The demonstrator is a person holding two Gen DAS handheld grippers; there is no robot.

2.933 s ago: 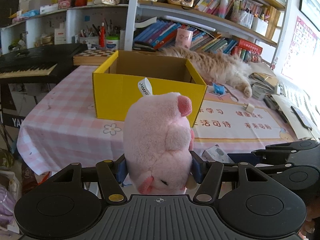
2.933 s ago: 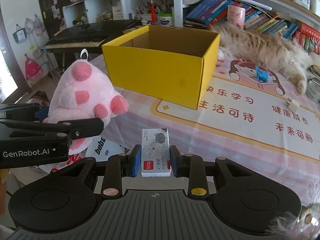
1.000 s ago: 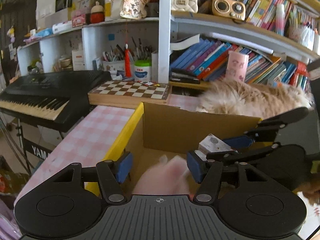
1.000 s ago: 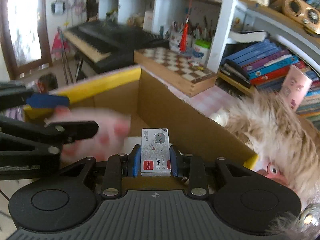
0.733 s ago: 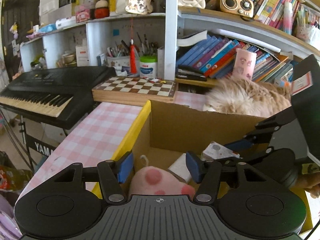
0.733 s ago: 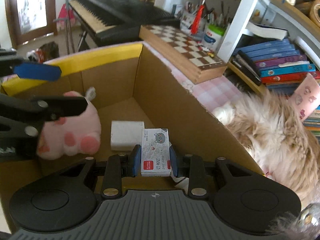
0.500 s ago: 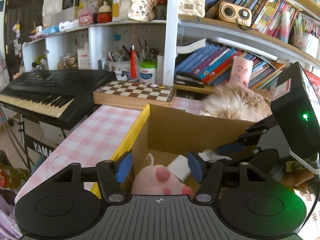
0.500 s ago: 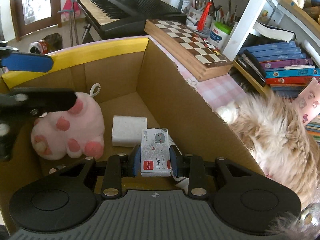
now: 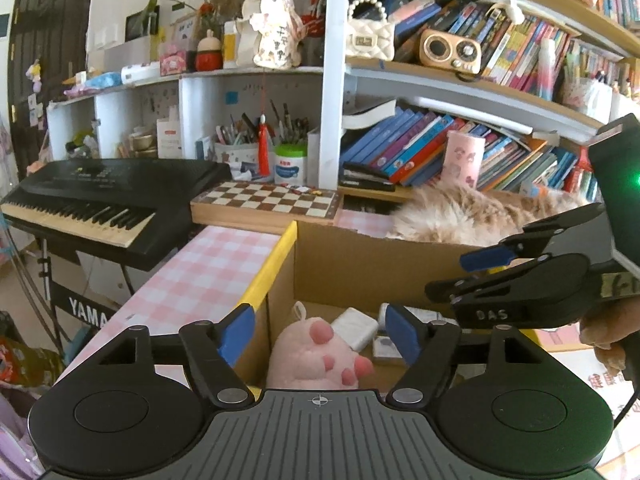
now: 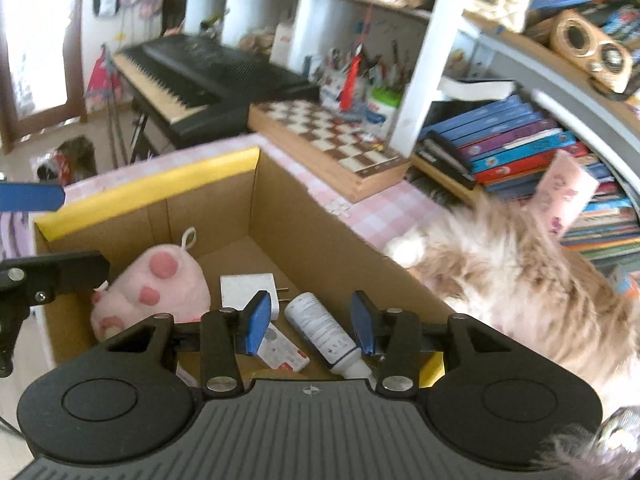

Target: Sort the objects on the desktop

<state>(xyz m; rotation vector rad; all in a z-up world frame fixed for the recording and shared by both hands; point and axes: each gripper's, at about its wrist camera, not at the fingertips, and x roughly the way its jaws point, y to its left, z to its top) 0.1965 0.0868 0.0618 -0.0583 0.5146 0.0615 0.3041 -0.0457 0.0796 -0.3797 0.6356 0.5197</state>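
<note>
The yellow cardboard box [image 9: 272, 272] stands on the pink checked tablecloth. On the box floor [image 10: 224, 260] lie a pink plush toy [image 10: 156, 288], a white charger [image 10: 246, 288], a white bottle [image 10: 320, 328] and a small white and red staple box [image 10: 282, 350]. My left gripper [image 9: 318, 332] hovers over the near corner above the plush [image 9: 320, 356]; its jaws are opening and grip nothing. My right gripper [image 10: 310, 322] hangs above the bottle and the staple box. Its jaws are opening too, with the pads touching nothing. It shows at the right [image 9: 460, 276] in the left wrist view.
A fluffy cat [image 10: 500, 272] lies right behind the box. A wooden chessboard [image 9: 268, 200] and a black keyboard [image 9: 92, 196] stand at the back left, crowded bookshelves [image 9: 440, 148] behind. A hand [image 9: 604, 332] holds the right gripper.
The plush dropped out of my left gripper into the box. My right gripper let go of the staple box, which now lies on the box floor. Both grippers rose and opened wider.
</note>
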